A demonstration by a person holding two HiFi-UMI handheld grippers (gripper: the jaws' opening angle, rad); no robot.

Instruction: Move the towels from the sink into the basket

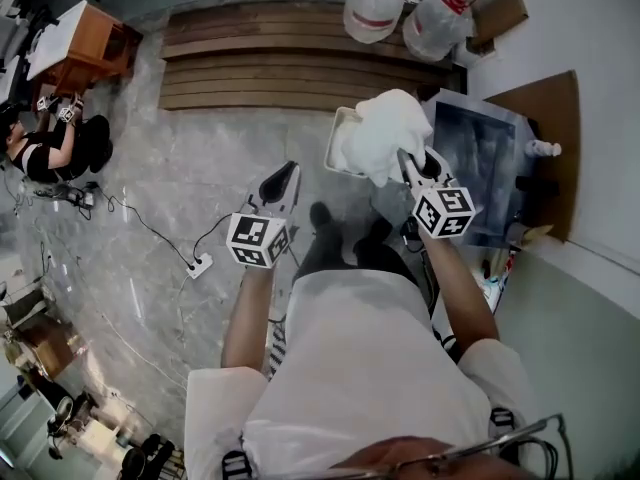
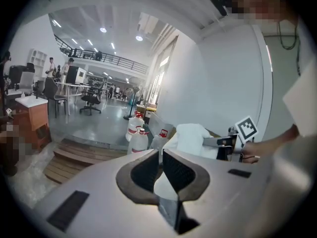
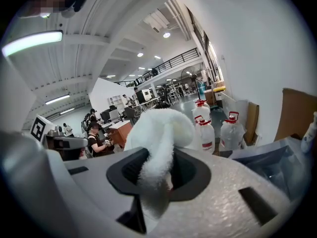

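Observation:
My right gripper (image 1: 405, 158) is shut on a white fluffy towel (image 1: 385, 128), which hangs bunched over the white basket (image 1: 338, 133) standing on the floor. In the right gripper view the towel (image 3: 163, 128) fills the gap between the jaws and bulges out above them. The steel sink (image 1: 480, 143) lies just right of the basket; no towel shows inside it from here. To the left, over bare floor, my left gripper (image 1: 283, 180) hangs with its jaws together and nothing in them. From the left gripper view the towel (image 2: 190, 135) shows beyond the jaws, in the right gripper's (image 2: 218, 143) grip.
Two water jugs (image 1: 375, 8) (image 1: 435, 23) stand behind the basket beside wooden slats (image 1: 260, 68). A small bottle (image 1: 545, 148) sits on the sink's far edge. A power strip (image 1: 200, 265) and cable lie on the floor at left, where a person (image 1: 40, 148) sits by a wooden desk.

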